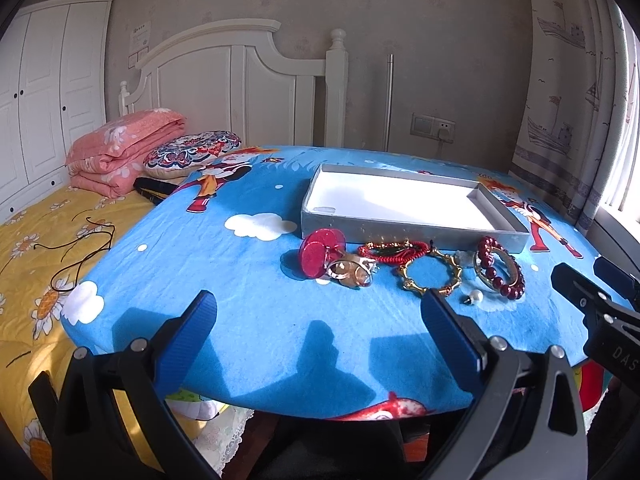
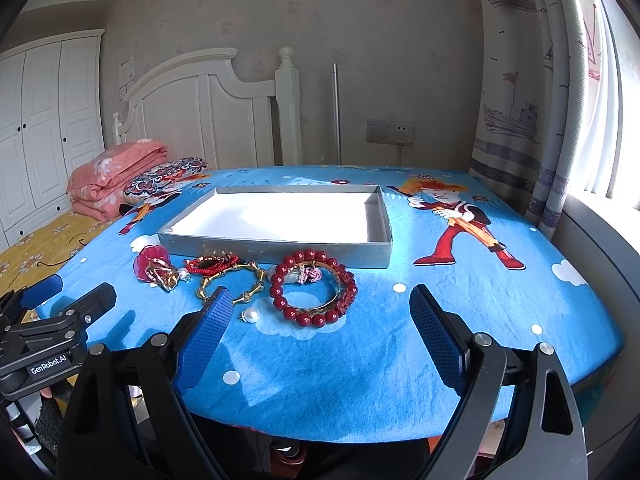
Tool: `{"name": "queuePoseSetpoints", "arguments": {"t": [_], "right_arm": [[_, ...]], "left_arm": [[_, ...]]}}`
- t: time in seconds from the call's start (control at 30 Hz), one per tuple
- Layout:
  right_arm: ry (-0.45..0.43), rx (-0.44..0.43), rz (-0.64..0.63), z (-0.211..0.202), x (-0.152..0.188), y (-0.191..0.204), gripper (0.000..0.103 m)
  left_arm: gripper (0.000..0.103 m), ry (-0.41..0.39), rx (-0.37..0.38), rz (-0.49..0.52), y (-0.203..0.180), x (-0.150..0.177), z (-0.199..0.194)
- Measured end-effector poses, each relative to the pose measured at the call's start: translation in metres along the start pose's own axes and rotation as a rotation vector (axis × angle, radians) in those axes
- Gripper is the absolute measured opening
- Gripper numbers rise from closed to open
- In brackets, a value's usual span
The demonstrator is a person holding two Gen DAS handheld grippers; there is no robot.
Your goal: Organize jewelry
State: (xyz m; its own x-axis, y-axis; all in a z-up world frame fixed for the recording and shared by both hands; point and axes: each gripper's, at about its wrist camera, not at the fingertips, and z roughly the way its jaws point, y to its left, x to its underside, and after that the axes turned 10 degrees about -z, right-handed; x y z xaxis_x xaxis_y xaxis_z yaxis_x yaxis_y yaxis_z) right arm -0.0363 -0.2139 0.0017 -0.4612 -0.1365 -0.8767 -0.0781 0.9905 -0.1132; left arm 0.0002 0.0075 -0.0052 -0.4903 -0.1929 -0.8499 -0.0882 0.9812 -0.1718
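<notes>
Right wrist: both my jaws gape empty; red bead bracelet lies ahead, before the tray, ready for loading.

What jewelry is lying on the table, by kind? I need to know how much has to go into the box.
Bracelets: 3 – red bead bracelet, gold link bracelet, red cord bracelet
Red flower piece with gold rings: 1 cluster
Loose pearl: 1
Total: 5, all outside the grey box

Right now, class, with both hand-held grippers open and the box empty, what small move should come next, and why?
Probably ease the right hand-held gripper forward around the red bead bracelet: it lies nearest, just ahead of the open fingers, and the grey box holds nothing.
</notes>
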Motion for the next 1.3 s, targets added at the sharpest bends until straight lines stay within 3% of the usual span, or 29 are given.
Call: {"name": "queuePoseSetpoints", "arguments": {"t": [0.27, 0.43, 0.63, 0.7, 0.77, 0.87, 0.93, 1.07, 1.3], "right_arm": [[0.027, -0.006, 0.004, 0.024, 0.001, -0.006, 0.085], [0.018, -0.016, -0.001, 0.034, -0.003, -0.003, 0.084], [0.021, -0.026, 0.019, 0.038, -0.005, -0.008, 0.084], [0.020, -0.034, 0.012, 0.039, -0.004, -0.007, 0.084], [0.016, -0.049, 0.006, 0.040, -0.005, -0.006, 0.083], [0.021, -0.072, 0.007, 0.044, -0.007, -0.007, 0.080], [0.030, -0.085, -0.001, 0.049, -0.009, -0.006, 0.073], [0.042, -0.116, -0.035, 0.056, -0.014, 0.003, 0.057], [0.087, -0.147, -0.099, 0.072, -0.020, 0.023, 0.029]], "left_arm": [[0.099, 0.071, 0.016, -0.040, 0.012, -0.008, 0.037], [0.098, 0.054, 0.046, -0.020, 0.001, -0.013, 0.051], [0.080, 0.006, 0.066, 0.062, -0.029, -0.018, 0.060], [0.073, 0.028, 0.075, 0.071, -0.034, -0.018, 0.067], [0.060, 0.060, 0.081, 0.079, -0.037, -0.016, 0.075], [0.056, 0.089, 0.069, 0.080, -0.037, -0.013, 0.084], [0.056, 0.096, 0.057, 0.087, -0.036, -0.012, 0.088], [0.040, 0.129, 0.041, 0.079, -0.029, -0.009, 0.102], [0.039, 0.119, 0.096, 0.043, -0.018, -0.007, 0.098]]}}
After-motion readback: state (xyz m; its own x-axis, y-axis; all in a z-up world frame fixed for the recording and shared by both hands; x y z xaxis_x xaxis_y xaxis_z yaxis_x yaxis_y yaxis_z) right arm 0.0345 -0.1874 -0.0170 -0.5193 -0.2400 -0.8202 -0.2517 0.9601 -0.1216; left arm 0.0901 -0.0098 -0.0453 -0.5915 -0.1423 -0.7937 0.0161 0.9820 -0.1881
